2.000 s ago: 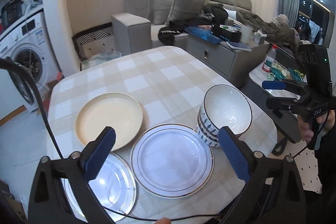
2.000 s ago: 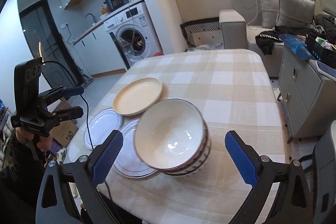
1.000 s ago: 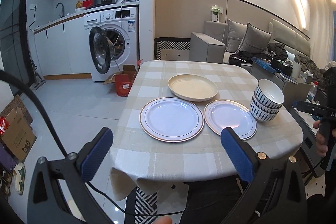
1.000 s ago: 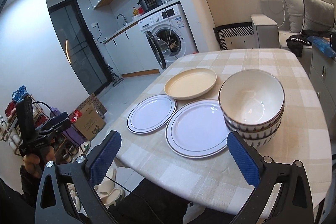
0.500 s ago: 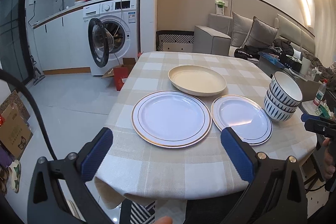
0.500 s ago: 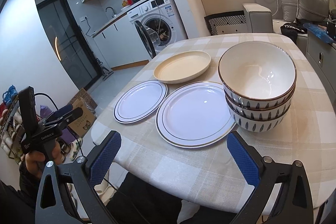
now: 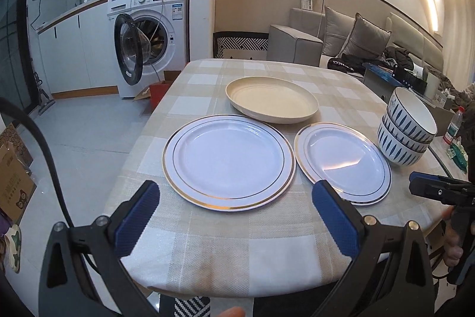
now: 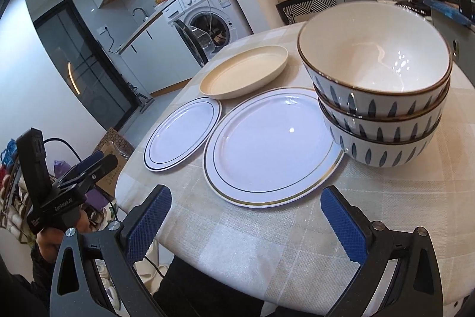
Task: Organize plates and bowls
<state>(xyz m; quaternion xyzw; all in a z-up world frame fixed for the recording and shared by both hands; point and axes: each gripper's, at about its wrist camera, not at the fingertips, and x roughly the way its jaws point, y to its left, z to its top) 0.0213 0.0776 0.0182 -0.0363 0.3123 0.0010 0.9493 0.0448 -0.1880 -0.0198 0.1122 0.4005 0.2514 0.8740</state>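
Two white plates lie side by side on the checked table. The left white plate (image 7: 228, 161) (image 8: 184, 132) lies in front of my open, empty left gripper (image 7: 237, 219). The right white plate (image 7: 341, 159) (image 8: 273, 144) lies in front of my open, empty right gripper (image 8: 246, 222). A cream plate (image 7: 271, 101) (image 8: 245, 72) sits behind them. A stack of three blue-patterned bowls (image 7: 405, 129) (image 8: 380, 97) stands to the right, touching the right plate's edge. Each gripper shows in the other's view, off the table edge.
The table edge (image 7: 237, 287) is just below my left gripper. A washing machine (image 7: 148, 40) with its door open stands at the back left. A grey sofa (image 7: 341, 37) and a low cabinet (image 7: 383, 79) are behind the table.
Both grippers have moved closer to the table and lower; the plates and bowls look larger. Nothing on the table has moved.
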